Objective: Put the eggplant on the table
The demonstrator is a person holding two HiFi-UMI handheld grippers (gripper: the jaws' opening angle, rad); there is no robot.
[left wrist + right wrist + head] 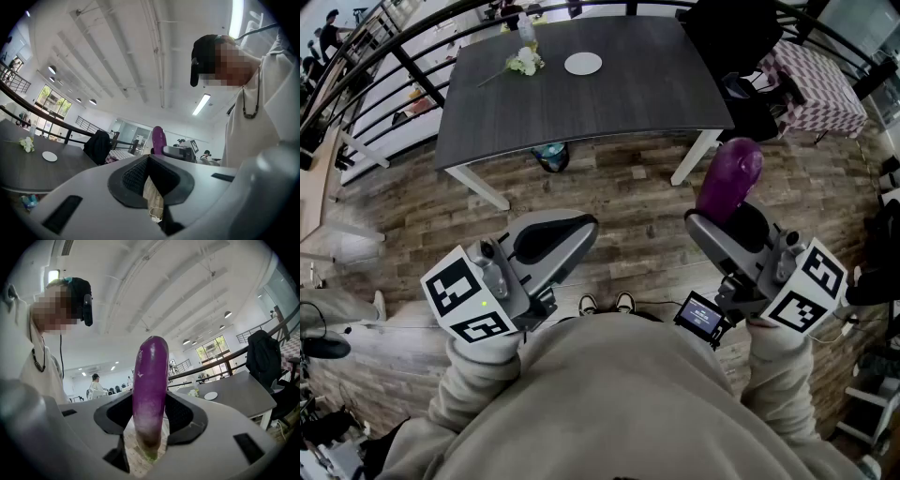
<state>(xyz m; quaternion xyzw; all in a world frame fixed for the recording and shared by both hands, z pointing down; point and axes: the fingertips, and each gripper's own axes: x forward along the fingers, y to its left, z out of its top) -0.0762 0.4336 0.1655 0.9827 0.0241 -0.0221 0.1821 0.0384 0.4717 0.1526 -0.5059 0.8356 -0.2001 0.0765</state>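
Eggplant [150,390] upright, stem down, R hand-held gripper [150,420].

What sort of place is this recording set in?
Probably a large open office or canteen hall, maybe on an upper level: a dark table with a plate and flowers, a black railing beside it, plank floor, and strip lights overhead.

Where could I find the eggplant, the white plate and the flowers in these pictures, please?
eggplant [150,390]: right gripper view, middle of its purple body.
white plate [583,64]: head view, its bare centre.
flowers [525,63]: head view, the white blossoms.
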